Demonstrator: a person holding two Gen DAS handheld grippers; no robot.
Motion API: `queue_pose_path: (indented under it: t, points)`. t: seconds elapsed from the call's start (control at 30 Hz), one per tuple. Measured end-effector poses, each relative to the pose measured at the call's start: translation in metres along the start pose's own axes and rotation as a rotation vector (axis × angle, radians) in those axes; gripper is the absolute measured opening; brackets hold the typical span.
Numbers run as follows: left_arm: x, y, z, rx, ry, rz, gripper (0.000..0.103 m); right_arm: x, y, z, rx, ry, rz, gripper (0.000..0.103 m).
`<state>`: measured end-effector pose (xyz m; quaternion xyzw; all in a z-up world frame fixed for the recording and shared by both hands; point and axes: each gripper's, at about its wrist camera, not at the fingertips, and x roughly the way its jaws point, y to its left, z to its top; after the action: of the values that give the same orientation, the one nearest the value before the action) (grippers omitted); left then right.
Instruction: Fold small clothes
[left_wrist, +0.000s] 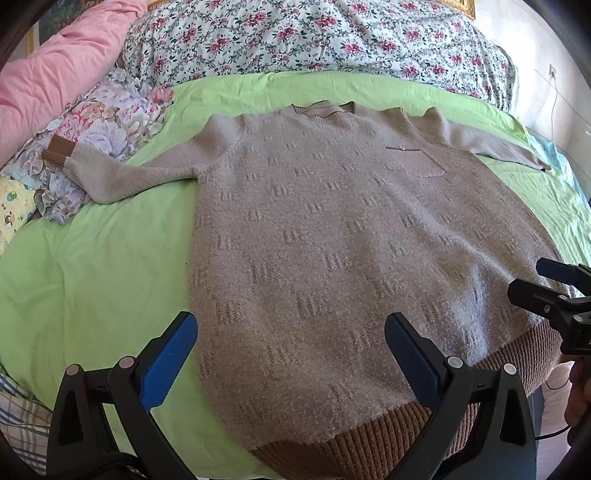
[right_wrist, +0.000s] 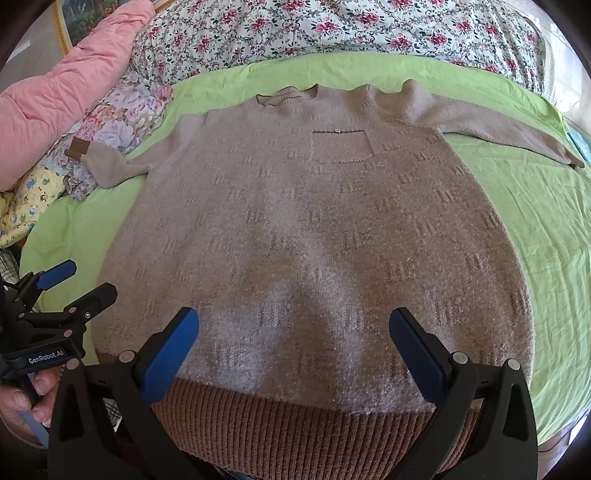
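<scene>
A beige knit sweater (left_wrist: 332, 240) with a brown ribbed hem (left_wrist: 388, 435) lies flat, front up, on the green sheet (left_wrist: 92, 266), sleeves spread to both sides. It also fills the right wrist view (right_wrist: 314, 229), chest pocket (right_wrist: 340, 146) up. My left gripper (left_wrist: 291, 354) is open and empty above the hem's left part. My right gripper (right_wrist: 295, 350) is open and empty above the hem's middle. The right gripper shows at the right edge of the left wrist view (left_wrist: 554, 291); the left gripper shows at the left edge of the right wrist view (right_wrist: 62, 291).
A floral quilt (left_wrist: 314, 40) lies across the far side of the bed. A pink duvet (left_wrist: 55, 77) and floral pillows (left_wrist: 103, 125) are piled at the far left, under the left sleeve's brown cuff (left_wrist: 59, 153). Green sheet (right_wrist: 546, 229) shows on both sides.
</scene>
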<state>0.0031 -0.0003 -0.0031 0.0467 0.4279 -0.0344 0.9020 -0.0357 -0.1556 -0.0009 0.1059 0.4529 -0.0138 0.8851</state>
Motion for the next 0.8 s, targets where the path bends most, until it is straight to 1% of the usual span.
queue_pose_path:
  t: [0.1, 0.2, 0.33, 0.47, 0.5, 0.63, 0.73, 0.77, 0.8]
  points:
    - [-0.0007, 0.0011, 0.0008, -0.018, 0.006, -0.023, 0.102, 0.0006, 0.0001, -0.001, 0.012, 0.012, 0.011, 0.103]
    - [-0.0011, 0.0013, 0.0009, -0.035, 0.004, -0.042, 0.102, 0.0019, 0.0018, -0.0019, 0.005, 0.007, 0.007, 0.103]
    - [-0.0015, 0.0016, 0.0013, -0.04, 0.002, -0.051, 0.102, 0.0031, 0.0029, -0.0022, 0.004, -0.003, 0.007, 0.103]
    - [-0.0017, 0.0011, 0.0017, -0.03, 0.009, -0.041, 0.102, 0.003, 0.0018, -0.0019, 0.003, -0.002, 0.01, 0.103]
    - [-0.001, 0.0002, 0.0019, -0.015, 0.021, -0.023, 0.102, 0.0031, 0.0018, -0.0023, 0.007, -0.001, 0.015, 0.103]
    - [0.0012, -0.0016, 0.0027, 0.006, 0.038, 0.002, 0.102, 0.0032, 0.0019, -0.0018, 0.014, -0.005, 0.026, 0.103]
    - [0.0027, -0.0021, 0.0035, 0.005, 0.039, 0.001, 0.102, 0.0019, 0.0015, 0.0006, 0.049, 0.001, 0.074, 0.103]
    - [0.0032, -0.0025, 0.0038, 0.003, 0.027, 0.001, 0.102, 0.0016, 0.001, 0.0011, 0.056, -0.001, 0.084, 0.103]
    - [0.0042, -0.0028, 0.0042, 0.004, 0.031, -0.001, 0.102, 0.0014, 0.0004, 0.0022, 0.061, 0.019, 0.079, 0.103]
